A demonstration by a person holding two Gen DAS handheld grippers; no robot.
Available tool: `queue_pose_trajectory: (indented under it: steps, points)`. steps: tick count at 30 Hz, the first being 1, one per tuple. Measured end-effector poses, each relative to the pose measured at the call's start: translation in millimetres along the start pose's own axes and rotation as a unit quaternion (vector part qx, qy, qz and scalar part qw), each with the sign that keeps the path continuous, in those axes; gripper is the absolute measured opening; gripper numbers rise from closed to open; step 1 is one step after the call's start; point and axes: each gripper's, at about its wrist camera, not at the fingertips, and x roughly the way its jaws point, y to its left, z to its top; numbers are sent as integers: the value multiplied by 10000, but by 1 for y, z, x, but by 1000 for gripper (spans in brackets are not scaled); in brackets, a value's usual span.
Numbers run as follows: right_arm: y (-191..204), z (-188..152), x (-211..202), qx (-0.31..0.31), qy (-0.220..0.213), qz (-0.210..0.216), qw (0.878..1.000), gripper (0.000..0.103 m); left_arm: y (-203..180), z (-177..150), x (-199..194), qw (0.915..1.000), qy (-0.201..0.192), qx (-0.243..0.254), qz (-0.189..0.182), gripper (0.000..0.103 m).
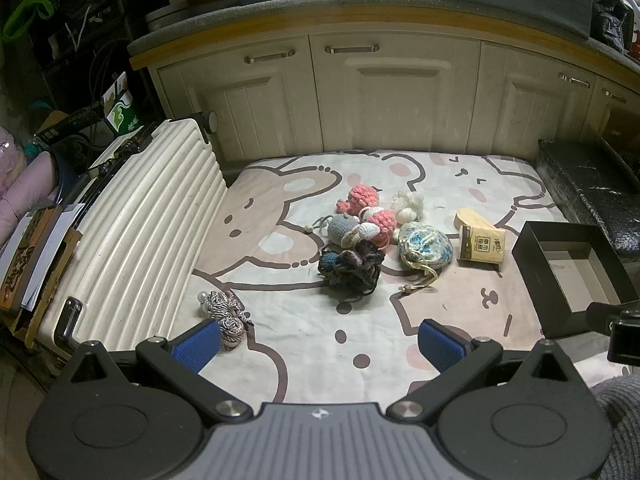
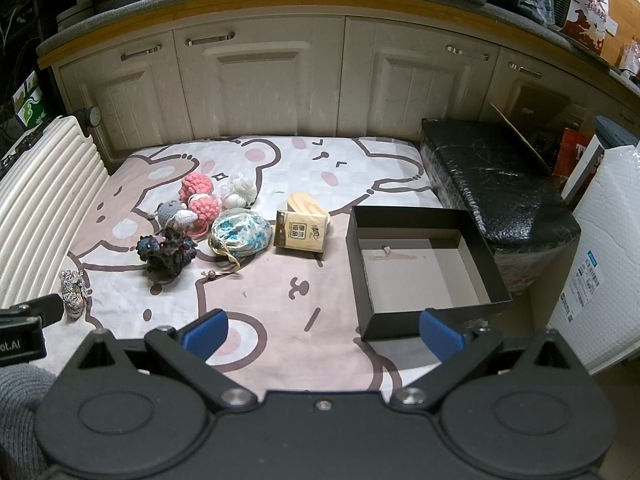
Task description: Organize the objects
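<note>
Hovering wide-open and empty, the right tool (image 2: 322, 330) sits nearer the black box (image 2: 424, 322), while the knitted toys (image 1: 356, 236) lie ahead of the equally open left tool (image 1: 320, 344).

Soft printed cloth sheet (image 2: 280, 296), knobbly crocheted yarn toys (image 2: 188, 204), matt black cardboard box (image 2: 400, 324), ribbed glossy plastic suitcase (image 1: 152, 216)

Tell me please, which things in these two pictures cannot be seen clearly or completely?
- Black box, left wrist view: its near corner is hidden behind the right gripper's finger.
- Striped cord bundle, left wrist view: its near part is covered by the left gripper's blue finger.
- Tissue pack, right wrist view: its print is too small to read.
- White suitcase, right wrist view: cut off by the left edge.
</note>
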Motion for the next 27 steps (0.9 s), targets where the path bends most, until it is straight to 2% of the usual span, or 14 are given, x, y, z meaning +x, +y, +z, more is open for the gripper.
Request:
queue_pose_trajectory:
  steps: [27]
  points:
    - [2, 0, 1, 49, 20, -12, 10000, 103, -2, -4, 1, 10000, 33, -86, 14, 103]
